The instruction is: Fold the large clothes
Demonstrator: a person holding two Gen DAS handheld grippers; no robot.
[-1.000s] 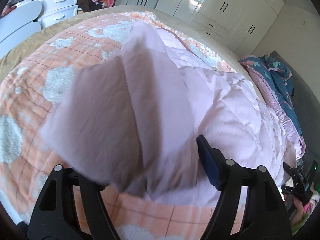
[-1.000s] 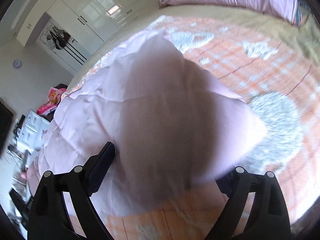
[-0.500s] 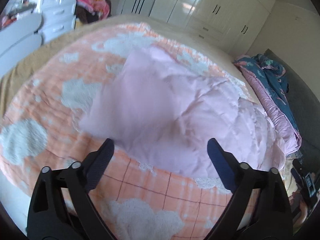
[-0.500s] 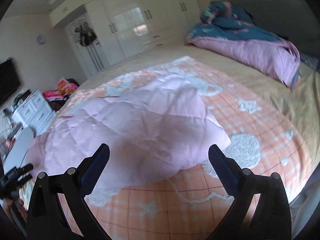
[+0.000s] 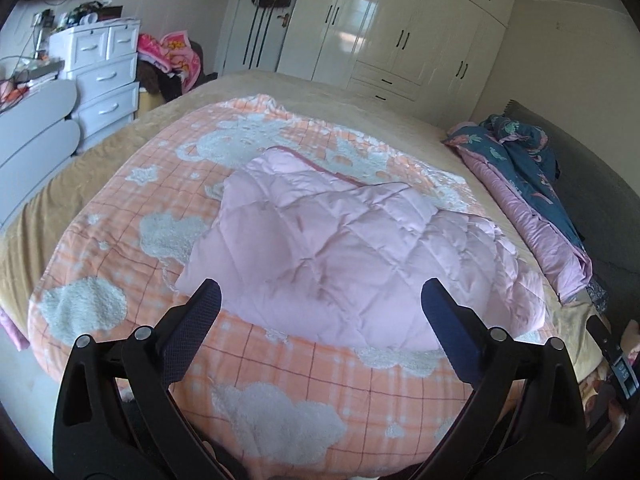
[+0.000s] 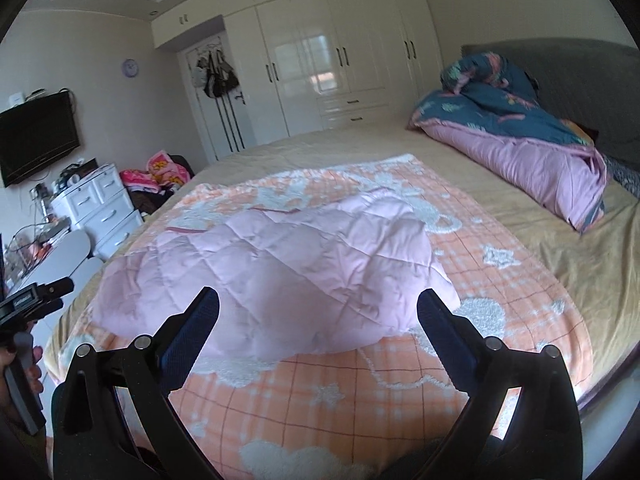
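Note:
A pink quilted padded garment (image 5: 340, 248) lies folded over on an orange checked blanket (image 5: 280, 372) on the bed; it also shows in the right wrist view (image 6: 288, 268). My left gripper (image 5: 320, 300) is open and empty, held back above the near edge of the garment. My right gripper (image 6: 318, 312) is open and empty, also back from the garment's near edge. The other hand-held gripper (image 6: 28, 304) shows at the left edge of the right wrist view.
A rolled teal and pink duvet (image 6: 520, 140) lies by the grey headboard (image 6: 580, 72). White drawers (image 5: 104, 76) with clutter stand left of the bed. White wardrobes (image 6: 340, 60) line the far wall. A TV (image 6: 36, 136) hangs on the left wall.
Both grippers opened and let go of the pink garment, which dropped flat onto the blanket. Both grippers then pulled back and up, away from it.

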